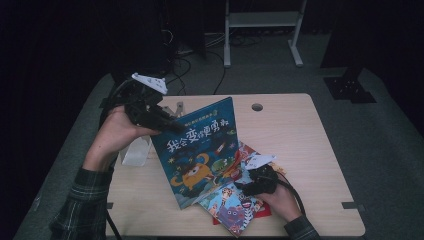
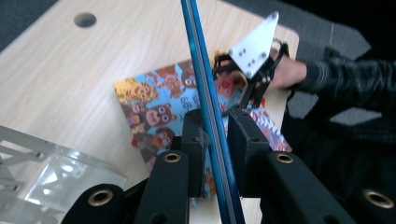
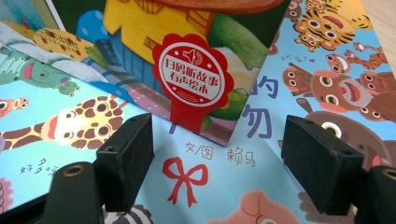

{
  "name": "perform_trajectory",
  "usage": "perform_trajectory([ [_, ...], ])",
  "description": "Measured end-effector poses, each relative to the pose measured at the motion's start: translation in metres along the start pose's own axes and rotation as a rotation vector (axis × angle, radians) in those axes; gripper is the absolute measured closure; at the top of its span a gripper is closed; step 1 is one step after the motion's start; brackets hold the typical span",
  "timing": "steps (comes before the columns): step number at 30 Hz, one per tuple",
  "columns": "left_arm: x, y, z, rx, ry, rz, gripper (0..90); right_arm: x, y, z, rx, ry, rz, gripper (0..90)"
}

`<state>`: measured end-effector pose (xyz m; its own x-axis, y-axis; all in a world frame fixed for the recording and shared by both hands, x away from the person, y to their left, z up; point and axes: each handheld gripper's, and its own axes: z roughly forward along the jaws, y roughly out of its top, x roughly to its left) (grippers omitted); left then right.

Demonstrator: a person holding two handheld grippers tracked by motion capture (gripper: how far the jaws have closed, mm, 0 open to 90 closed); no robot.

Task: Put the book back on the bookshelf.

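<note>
Black jaws of the left gripper (image 2: 215,140) rise closest to the lens in the left gripper view, pinched on the thin edge of the blue book (image 2: 205,93) — both pads pressed against its covers, the edge running straight up between them. Seen from the high view, that blue book (image 1: 200,150) stands tilted on the table (image 1: 310,150), its cover with an orange monster facing the person, its upper left corner clamped by the left gripper (image 1: 167,122) and its lower edge resting on the other picture books. Those books lie in a loose pile (image 1: 235,205) flat on the wood, near the front edge; the top one shows cartoon animals on pale blue. The right gripper (image 1: 245,186) sits low over that pile, just beside the standing book's lower right corner. In the right gripper view its jaws are spread wide with nothing between the pads (image 3: 128,156) — they hover above the animal book (image 3: 261,154), and a cover with a red flower-shaped sticker (image 3: 196,81) lies just ahead. A clear plastic holder (image 1: 136,152) stands on the table by the left hand, behind the blue book's left edge.
</note>
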<state>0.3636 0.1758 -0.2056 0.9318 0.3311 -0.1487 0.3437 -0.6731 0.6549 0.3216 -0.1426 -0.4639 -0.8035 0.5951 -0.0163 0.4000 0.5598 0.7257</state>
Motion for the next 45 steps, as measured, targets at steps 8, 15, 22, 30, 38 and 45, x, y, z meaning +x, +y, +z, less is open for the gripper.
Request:
perform_trajectory([
  [8, 0.006, -0.002, 0.007, 0.05, -0.011, -0.046, 77.8, -0.001, 0.0, -0.001, -0.001, -0.006, -0.003, 23.7],
  [15, 0.003, 0.002, 0.001, 0.046, -0.019, -0.058, 81.5, -0.014, -0.006, -0.008, -0.03, -0.03, 0.046, 23.2],
  [22, -0.004, 0.002, -0.008, 0.049, 0.018, -0.038, 82.3, -0.048, -0.02, -0.032, -0.108, -0.124, 0.144, 19.2],
  [30, -0.008, -0.002, -0.027, 0.025, 0.033, -0.04, 82.3, -0.094, -0.048, -0.052, -0.15, -0.265, 0.306, 12.7],
  [38, -0.009, -0.018, -0.051, 0.002, 0.068, -0.07, 82.3, -0.122, -0.072, -0.063, -0.118, -0.389, 0.393, 6.4],
  [45, -0.008, -0.039, -0.081, -0.019, 0.133, -0.107, 82.3, -0.142, -0.089, -0.062, -0.082, -0.454, 0.477, 0.7],
])
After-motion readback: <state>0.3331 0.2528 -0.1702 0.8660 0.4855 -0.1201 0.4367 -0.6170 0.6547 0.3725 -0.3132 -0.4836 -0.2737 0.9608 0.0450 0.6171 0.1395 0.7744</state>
